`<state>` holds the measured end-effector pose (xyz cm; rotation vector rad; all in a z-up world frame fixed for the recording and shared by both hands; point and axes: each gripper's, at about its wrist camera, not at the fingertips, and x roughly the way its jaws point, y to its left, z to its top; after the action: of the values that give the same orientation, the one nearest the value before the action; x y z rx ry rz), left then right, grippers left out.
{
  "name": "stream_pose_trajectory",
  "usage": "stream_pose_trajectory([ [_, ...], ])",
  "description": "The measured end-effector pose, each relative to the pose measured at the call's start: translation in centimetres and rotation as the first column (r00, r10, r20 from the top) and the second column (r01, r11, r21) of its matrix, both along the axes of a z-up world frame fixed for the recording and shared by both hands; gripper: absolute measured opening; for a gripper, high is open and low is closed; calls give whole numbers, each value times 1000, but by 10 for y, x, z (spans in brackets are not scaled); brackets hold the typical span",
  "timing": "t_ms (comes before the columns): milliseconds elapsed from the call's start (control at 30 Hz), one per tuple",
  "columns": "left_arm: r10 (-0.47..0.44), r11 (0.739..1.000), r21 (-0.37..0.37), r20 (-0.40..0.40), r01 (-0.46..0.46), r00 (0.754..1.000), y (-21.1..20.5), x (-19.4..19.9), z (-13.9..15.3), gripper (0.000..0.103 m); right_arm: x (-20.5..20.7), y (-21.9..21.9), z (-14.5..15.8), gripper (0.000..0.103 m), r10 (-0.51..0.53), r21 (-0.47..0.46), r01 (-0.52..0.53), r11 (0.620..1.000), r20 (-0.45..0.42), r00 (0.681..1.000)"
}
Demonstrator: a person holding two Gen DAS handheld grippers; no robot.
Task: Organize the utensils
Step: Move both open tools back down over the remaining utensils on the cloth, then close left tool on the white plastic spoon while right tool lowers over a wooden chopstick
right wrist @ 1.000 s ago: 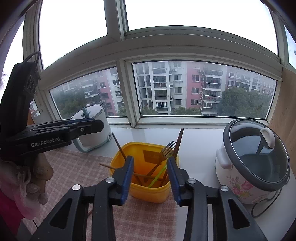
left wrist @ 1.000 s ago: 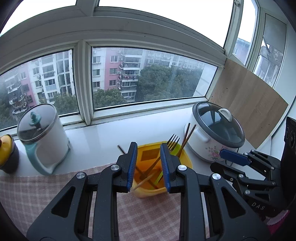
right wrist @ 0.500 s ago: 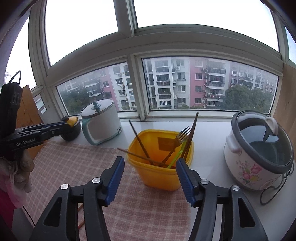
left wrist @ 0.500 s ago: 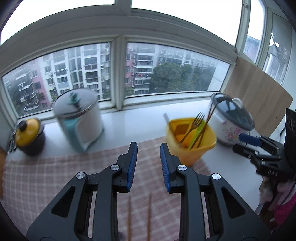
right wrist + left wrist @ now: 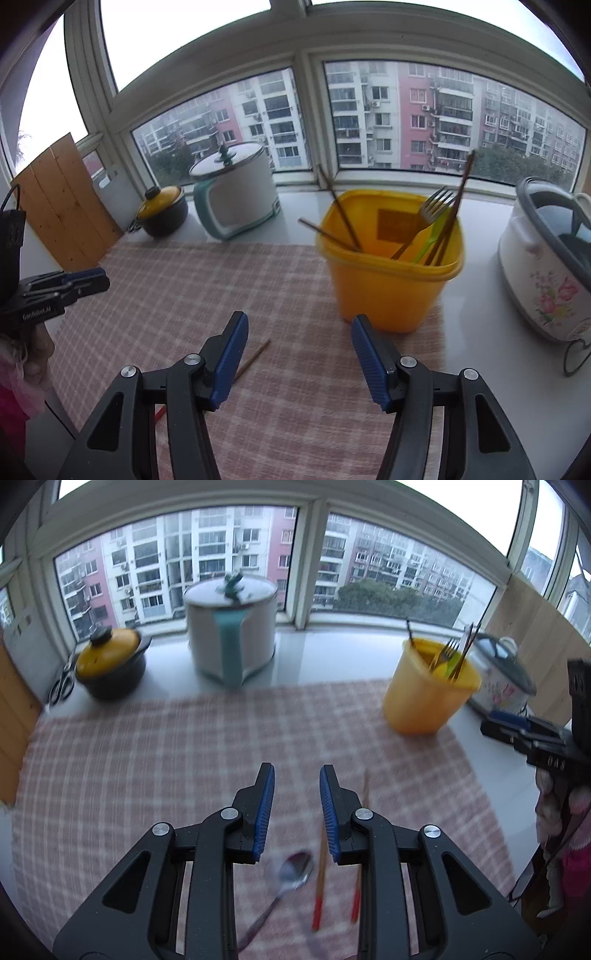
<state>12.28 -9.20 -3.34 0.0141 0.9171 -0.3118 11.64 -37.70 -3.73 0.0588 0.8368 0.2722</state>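
Utensils: spoon (image 5: 295, 867), chopsticks (image 5: 320, 882) mid-cloth (image 5: 147, 760), bare cloth w/ room leftward

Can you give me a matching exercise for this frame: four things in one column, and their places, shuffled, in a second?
Things:
1. spoon
2. fork
3. scissors
4. yellow-lidded pot

Places:
A. standing in the yellow tub
B. lying on the checked cloth, just ahead of the left gripper
C. on the counter left of the white cooker with the teal handle
D. at the cloth's far left corner, next to the wooden board

Pairs: 1-B, 2-A, 3-D, 4-C
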Motion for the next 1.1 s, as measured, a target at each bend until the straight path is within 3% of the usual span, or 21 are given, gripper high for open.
stream_pose_trajectory([
  [267,35,999,-29,-125,-39,992,20,-40,-46,23,9,34,-35,61,79,18,-78,997,-121,989],
  [533,68,992,-89,-237,-92,969,28,-67,-89,23,27,57,-84,59,95,29,-91,995,-291,952],
  [733,78,985,-124,-311,-122,947,30,-71,-111,23,40,68,-121,47,62,48,-46,998,-409,910],
  [867,80,979,-146,-350,-139,933,31,-68,-125,23,42,76,-133,43,57,40,-44,998,-437,898],
  [1100,86,983,-120,-371,-140,925,26,-59,-137,23,47,86,-144,39,43,8,-44,999,-467,883],
])
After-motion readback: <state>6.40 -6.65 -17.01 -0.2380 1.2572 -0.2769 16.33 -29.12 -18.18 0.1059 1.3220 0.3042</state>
